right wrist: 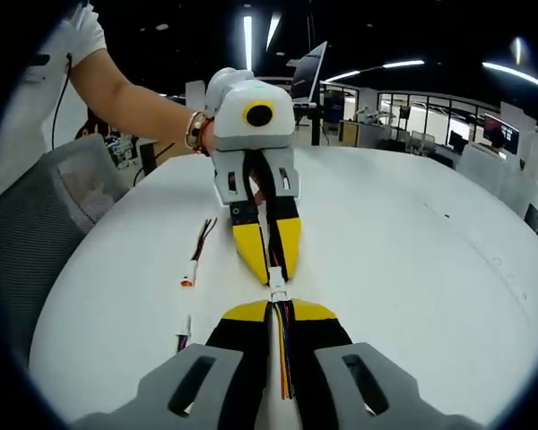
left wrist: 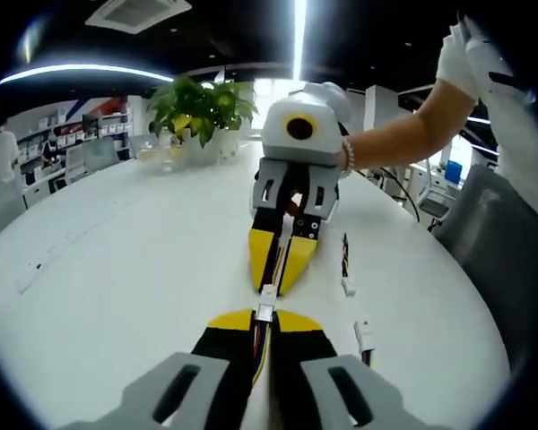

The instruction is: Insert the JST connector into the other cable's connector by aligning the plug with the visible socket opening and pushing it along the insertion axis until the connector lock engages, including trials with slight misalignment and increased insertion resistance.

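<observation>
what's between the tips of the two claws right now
The two small white JST connectors meet end to end there, above the white round table, between the left claw and right claw. The right gripper view shows it.

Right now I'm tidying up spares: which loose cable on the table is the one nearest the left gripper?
On the white table, look beside the left gripper. The spare cable lies there with its white connector, closer than the second loose cable lying beside the right gripper.
</observation>
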The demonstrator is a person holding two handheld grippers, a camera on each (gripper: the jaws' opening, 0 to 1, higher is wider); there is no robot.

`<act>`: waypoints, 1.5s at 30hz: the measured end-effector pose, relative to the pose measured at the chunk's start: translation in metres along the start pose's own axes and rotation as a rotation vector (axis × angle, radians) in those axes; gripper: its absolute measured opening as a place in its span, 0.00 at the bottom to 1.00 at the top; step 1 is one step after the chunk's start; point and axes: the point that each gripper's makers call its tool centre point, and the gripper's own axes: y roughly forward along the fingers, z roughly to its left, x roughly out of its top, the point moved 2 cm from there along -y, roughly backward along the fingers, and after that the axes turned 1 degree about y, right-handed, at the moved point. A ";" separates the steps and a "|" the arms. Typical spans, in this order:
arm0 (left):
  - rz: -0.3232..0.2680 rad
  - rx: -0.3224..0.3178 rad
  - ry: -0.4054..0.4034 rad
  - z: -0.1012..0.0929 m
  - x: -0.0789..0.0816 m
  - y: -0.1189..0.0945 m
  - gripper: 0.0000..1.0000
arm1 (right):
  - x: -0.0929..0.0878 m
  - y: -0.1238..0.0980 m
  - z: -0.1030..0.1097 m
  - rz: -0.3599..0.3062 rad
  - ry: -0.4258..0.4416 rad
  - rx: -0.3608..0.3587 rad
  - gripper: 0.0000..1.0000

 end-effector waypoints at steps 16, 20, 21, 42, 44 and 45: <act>-0.007 -0.013 0.002 0.000 -0.001 -0.001 0.04 | -0.001 0.000 -0.003 -0.003 0.019 -0.005 0.06; -0.003 -0.011 -0.008 0.000 -0.001 -0.001 0.05 | -0.001 0.000 -0.005 -0.002 0.024 -0.013 0.07; -0.005 -0.011 -0.017 0.000 -0.001 -0.001 0.05 | -0.001 0.000 -0.006 -0.001 0.019 -0.020 0.08; -0.070 0.066 -0.054 0.007 0.017 -0.021 0.12 | 0.009 -0.013 -0.018 -0.018 0.058 -0.074 0.17; -0.078 0.081 -0.049 0.007 0.020 -0.026 0.12 | 0.011 -0.017 -0.019 -0.021 0.053 -0.087 0.17; -0.099 0.091 -0.059 0.007 0.024 -0.030 0.12 | 0.012 -0.020 -0.020 -0.028 0.055 -0.091 0.17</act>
